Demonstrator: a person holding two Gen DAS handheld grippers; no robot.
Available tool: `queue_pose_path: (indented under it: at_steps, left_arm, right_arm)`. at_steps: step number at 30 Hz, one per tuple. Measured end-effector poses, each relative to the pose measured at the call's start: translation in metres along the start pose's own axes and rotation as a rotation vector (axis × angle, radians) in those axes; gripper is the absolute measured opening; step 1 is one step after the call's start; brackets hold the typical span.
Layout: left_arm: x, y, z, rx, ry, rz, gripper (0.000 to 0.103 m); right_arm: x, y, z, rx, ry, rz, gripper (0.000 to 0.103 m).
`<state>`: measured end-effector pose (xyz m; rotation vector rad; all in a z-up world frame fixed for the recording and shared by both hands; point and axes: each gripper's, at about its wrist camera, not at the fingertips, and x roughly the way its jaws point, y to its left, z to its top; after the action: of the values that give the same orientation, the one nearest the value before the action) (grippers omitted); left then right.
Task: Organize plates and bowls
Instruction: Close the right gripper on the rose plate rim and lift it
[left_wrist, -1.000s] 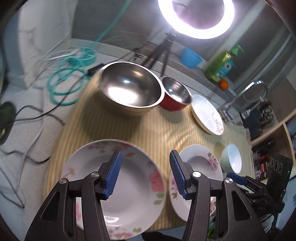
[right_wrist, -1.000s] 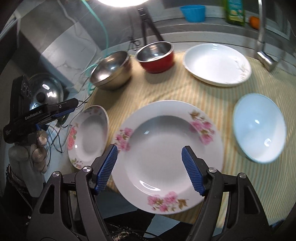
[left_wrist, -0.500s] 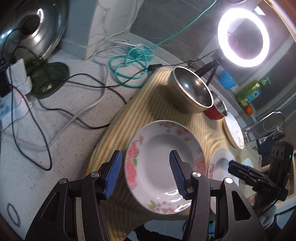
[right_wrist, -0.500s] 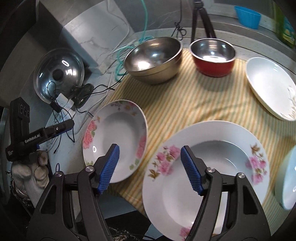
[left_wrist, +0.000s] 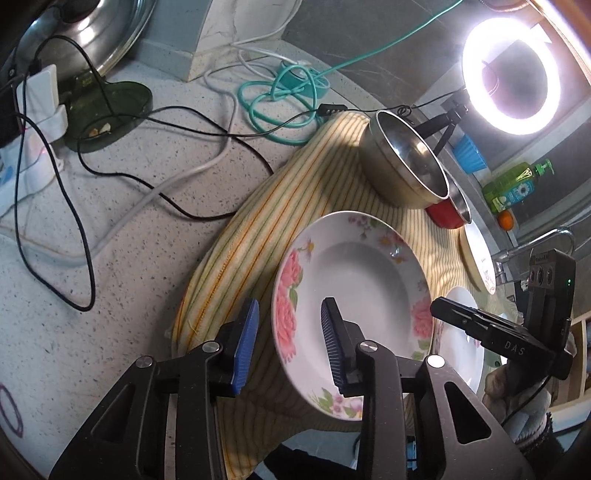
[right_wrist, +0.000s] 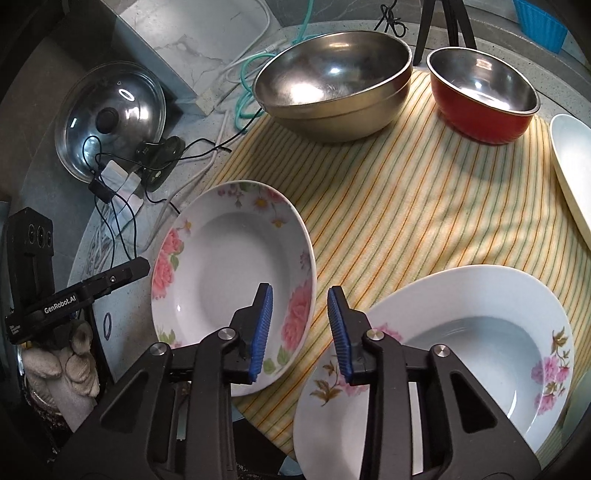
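Observation:
A small rose-patterned deep plate (left_wrist: 365, 288) (right_wrist: 229, 266) lies at the near left of the striped cloth (right_wrist: 424, 206). My left gripper (left_wrist: 288, 345) is open, its jaws either side of the plate's left rim. My right gripper (right_wrist: 300, 328) is open, its jaws either side of the plate's right rim. A larger flowered plate (right_wrist: 461, 343) lies to the right. A steel bowl (right_wrist: 332, 81), a red bowl (right_wrist: 484, 96) and a white plate (right_wrist: 570, 166) stand at the back.
Cables (left_wrist: 147, 155) and a teal hose (left_wrist: 280, 96) lie on the speckled counter left of the cloth. A pot lid (right_wrist: 107, 118) leans at far left. A ring light (left_wrist: 511, 74), blue cup (left_wrist: 469, 153) and soap bottle (left_wrist: 513, 186) stand behind.
Both grippers have moved left and down toward the small rose plate. Their jaws have narrowed and now straddle its opposite rims.

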<state>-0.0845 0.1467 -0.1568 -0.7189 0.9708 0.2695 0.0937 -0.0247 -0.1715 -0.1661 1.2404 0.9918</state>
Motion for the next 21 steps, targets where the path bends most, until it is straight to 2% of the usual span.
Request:
queue_pose_path:
  at_steps: [16, 21]
  left_arm:
    - [0.011, 0.005, -0.001, -0.018, 0.032, -0.017, 0.013]
    - [0.013, 0.005, -0.001, -0.011, 0.036, -0.017, 0.013]
  right_arm:
    - [0.019, -0.002, 0.003, 0.021, 0.041, -0.003, 0.015]
    - [0.02, -0.004, 0.003, 0.041, 0.04, 0.007, 0.014]
